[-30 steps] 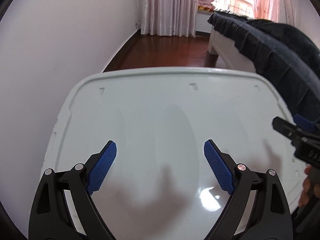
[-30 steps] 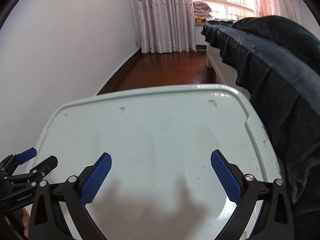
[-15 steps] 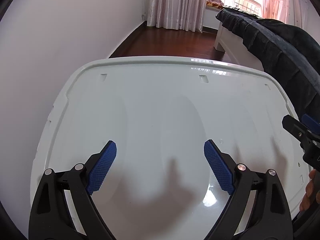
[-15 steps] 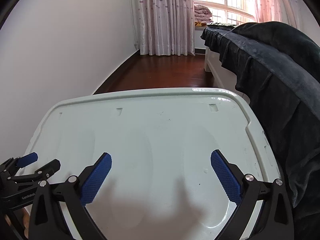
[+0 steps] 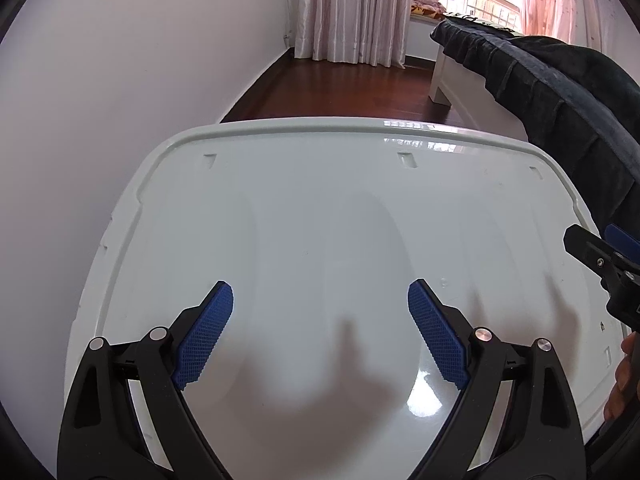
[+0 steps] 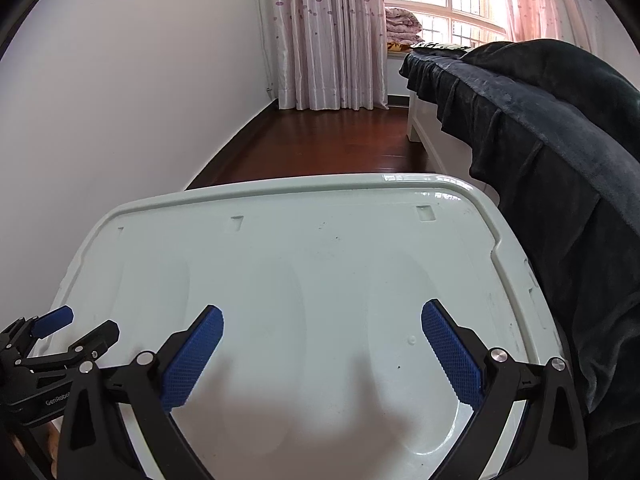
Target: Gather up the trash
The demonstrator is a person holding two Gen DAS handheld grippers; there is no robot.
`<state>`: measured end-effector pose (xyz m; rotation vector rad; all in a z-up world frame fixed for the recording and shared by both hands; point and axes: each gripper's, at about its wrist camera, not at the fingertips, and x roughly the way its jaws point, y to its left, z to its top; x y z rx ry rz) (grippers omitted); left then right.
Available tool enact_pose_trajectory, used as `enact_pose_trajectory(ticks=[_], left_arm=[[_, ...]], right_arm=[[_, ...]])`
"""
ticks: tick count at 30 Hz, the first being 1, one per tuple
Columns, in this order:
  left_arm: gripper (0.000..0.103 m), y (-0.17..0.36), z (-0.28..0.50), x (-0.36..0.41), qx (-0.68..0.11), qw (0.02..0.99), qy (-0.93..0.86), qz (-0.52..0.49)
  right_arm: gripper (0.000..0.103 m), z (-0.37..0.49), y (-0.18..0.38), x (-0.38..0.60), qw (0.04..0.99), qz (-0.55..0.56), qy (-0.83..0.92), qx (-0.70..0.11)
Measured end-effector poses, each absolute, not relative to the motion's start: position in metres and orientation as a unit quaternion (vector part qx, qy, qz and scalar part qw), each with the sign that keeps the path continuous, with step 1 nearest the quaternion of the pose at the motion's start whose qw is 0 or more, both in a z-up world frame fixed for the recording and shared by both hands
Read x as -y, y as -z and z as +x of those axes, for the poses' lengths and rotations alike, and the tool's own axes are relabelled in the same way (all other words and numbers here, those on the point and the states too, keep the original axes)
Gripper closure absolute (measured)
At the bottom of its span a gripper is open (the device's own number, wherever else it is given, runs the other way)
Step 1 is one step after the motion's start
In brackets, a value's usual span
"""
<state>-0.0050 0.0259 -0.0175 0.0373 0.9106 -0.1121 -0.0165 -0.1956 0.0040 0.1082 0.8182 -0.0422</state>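
A glossy white plastic lid or table top (image 5: 320,216) fills the lower half of both views (image 6: 320,264). No trash shows on it. My left gripper (image 5: 320,300) is open and empty, hovering over its near middle. My right gripper (image 6: 322,320) is open and empty over its near right part. The right gripper shows at the right edge of the left wrist view (image 5: 600,256). The left gripper shows at the lower left of the right wrist view (image 6: 68,332).
A bed with a dark blue blanket (image 6: 560,152) stands close along the right side. A white wall (image 5: 120,80) runs on the left. Dark wooden floor (image 6: 328,144) leads to pink curtains (image 6: 328,36) and a window at the back.
Both cameras have tilted up and pulled back a little, so more floor, curtains and window show. Both grippers stay open and empty.
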Motion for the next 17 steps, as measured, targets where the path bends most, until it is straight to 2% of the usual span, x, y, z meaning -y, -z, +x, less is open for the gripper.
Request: enact_pose_trajectory(ticks=[17], left_arm=[[0.013, 0.0095, -0.0054, -0.0328, -0.423, 0.905, 0.054, -0.010]], right_arm=[[0.005, -0.0164, -0.0048, 0.1967, 0.915, 0.057, 0.023, -0.398]])
